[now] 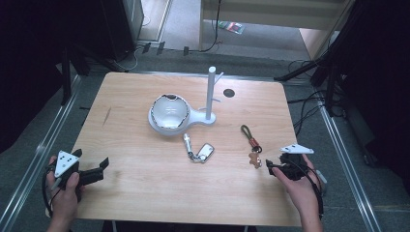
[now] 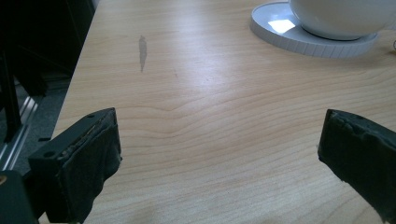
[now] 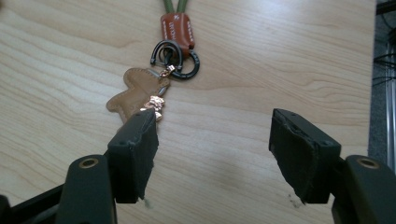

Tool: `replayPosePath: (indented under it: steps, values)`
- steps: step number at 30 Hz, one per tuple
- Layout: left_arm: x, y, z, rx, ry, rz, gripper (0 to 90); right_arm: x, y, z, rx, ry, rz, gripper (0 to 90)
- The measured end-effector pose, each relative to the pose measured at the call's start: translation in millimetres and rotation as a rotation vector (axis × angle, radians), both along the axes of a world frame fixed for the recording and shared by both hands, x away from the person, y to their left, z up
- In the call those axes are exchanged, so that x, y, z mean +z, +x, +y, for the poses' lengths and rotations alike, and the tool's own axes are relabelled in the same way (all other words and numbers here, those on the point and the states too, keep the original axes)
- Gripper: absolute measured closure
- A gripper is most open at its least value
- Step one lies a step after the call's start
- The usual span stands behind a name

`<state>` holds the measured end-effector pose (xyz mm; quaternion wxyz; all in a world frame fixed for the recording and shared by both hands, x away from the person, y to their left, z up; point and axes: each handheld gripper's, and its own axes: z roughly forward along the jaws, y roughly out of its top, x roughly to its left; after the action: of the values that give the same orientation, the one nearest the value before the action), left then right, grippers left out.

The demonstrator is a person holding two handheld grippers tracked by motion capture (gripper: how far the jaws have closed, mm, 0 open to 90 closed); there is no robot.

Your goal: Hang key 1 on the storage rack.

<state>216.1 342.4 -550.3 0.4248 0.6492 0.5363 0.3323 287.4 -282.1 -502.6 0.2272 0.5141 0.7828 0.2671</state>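
A keychain (image 1: 251, 140) with a green loop, an orange tag (image 3: 177, 28), black rings (image 3: 178, 59) and a brown figure charm (image 3: 133, 93) lies on the right side of the wooden table (image 1: 130, 140). My right gripper (image 1: 271, 163) (image 3: 215, 144) stands open just short of the charm, which lies ahead of its left jaw; bare wood shows between the jaws. At the table's lower left corner my left gripper (image 1: 92, 162) (image 2: 219, 154) is open over bare wood. A silver key with a fob (image 1: 206, 151) lies mid-table.
A white stand holds a round bowl (image 1: 169, 112) (image 2: 336, 16) on its base (image 2: 308, 39), with an upright pegged post (image 1: 211, 94) beside it. A small dark disc (image 1: 228, 93) sits behind the post. Cables and dark frames surround the table.
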Motion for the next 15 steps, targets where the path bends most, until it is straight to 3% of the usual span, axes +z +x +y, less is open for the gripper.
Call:
replayPosePath:
  steps: [10, 15]
  values:
    - [-0.2, -0.4, -0.1, -0.041, -0.010, 0.016, 0.0, 12.8, 24.9, 11.7, 0.045, -0.083, 0.131, 35.4]
    - [-0.1, 0.8, 0.7, -0.040, -0.017, 0.027, 0.0, 15.9, 41.8, 15.4, 0.065, -0.091, 0.183, 39.0]
